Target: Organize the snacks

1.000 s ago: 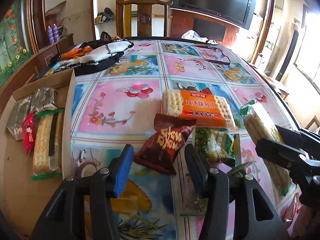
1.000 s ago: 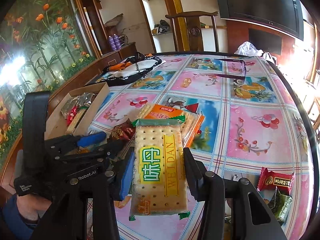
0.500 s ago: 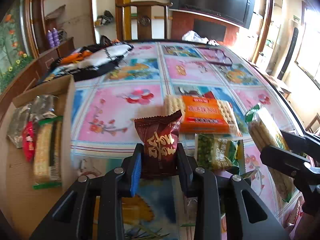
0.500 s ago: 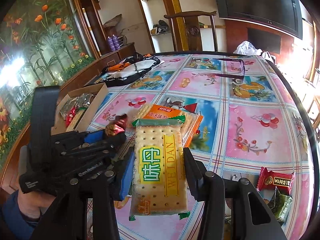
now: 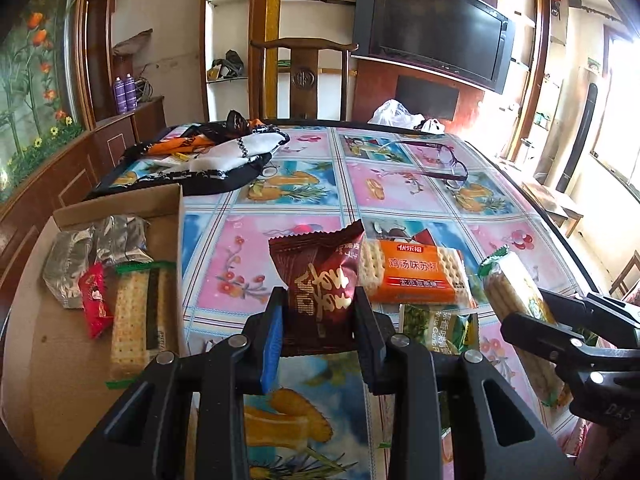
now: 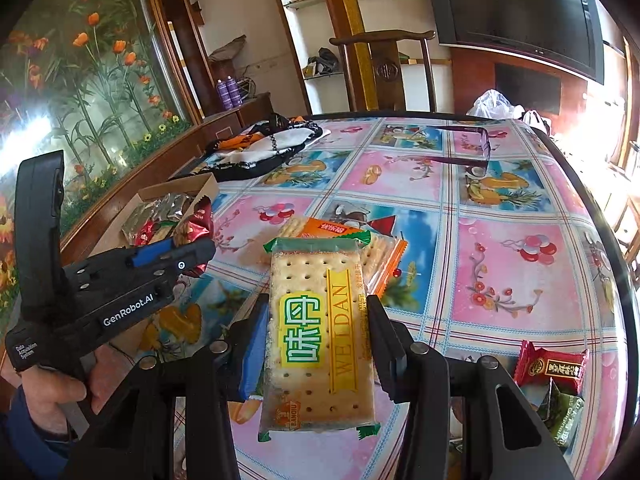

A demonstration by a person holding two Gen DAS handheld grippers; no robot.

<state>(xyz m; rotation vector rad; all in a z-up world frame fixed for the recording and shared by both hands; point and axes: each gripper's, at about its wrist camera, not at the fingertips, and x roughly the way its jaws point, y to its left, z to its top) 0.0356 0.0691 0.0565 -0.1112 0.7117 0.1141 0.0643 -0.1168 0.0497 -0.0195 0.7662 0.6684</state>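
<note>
The left gripper point(image 5: 318, 322) is now clenching the dark red snack pouch point(image 5: 320, 276) between its jaws and holding it clear of the surface point(image 5: 400, 184); a second ago those jaws were standing spread around the pouch as it lay flat. That pickup is freeing the pouch for the cardboard box point(image 5: 176, 216) just to the left, where silver packets point(image 5: 96, 244), a small red sweet point(image 5: 94, 300) and a cracker pack point(image 5: 138, 308) are already lying. The right gripper point(image 6: 318, 344) is still grasping the green-labelled cracker pack point(image 6: 320, 336) in its jaws, unchanged. The orange cracker pack point(image 5: 416, 276) and green pea packet point(image 5: 436, 328) are still waiting on the surface.
</note>
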